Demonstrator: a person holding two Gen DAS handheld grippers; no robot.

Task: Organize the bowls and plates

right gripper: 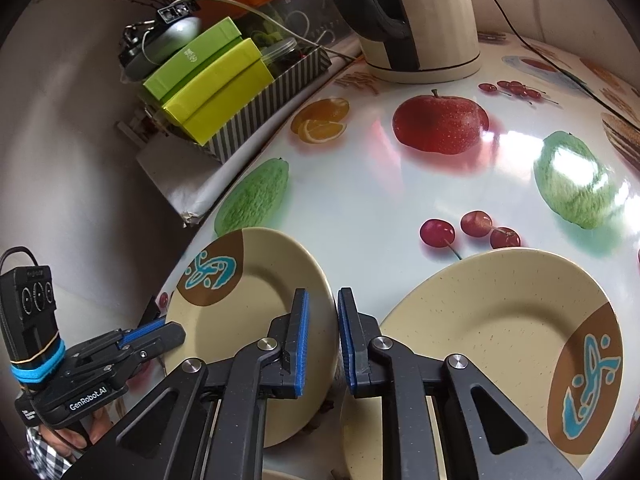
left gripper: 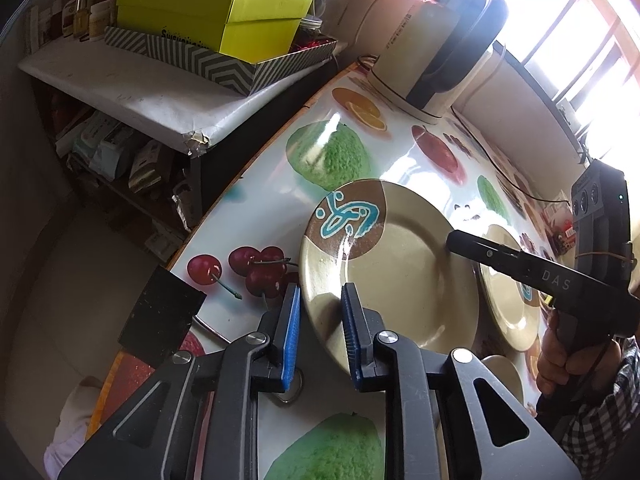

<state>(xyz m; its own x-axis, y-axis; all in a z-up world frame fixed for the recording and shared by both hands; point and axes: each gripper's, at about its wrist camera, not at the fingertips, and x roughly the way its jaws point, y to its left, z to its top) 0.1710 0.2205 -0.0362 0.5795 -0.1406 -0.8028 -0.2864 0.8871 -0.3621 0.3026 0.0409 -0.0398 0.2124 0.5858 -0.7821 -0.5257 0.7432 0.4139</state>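
Note:
A beige plate (left gripper: pixel 400 264) with a brown patch and a teal motif lies on the fruit-print table (left gripper: pixel 260 208). My left gripper (left gripper: pixel 320 292) straddles its near-left rim, one blue pad outside the edge and one over the plate, closed on the rim. My right gripper (right gripper: pixel 323 296) is pinched on the opposite rim of the same plate (right gripper: pixel 248 304). In the left wrist view the right gripper (left gripper: pixel 454 240) reaches in from the right. In the right wrist view the left gripper (right gripper: pixel 168 330) shows at the plate's far left edge. A second matching plate (right gripper: pixel 500 332) lies just to the right (left gripper: pixel 508 292).
A cream electric kettle (right gripper: pixel 420 20) stands at the back of the table with its cord trailing right. Green boxes (left gripper: pixel 224 12) in a striped tray sit on a side shelf past the table's left edge. A small beige dish (left gripper: pixel 502 372) lies near a hand.

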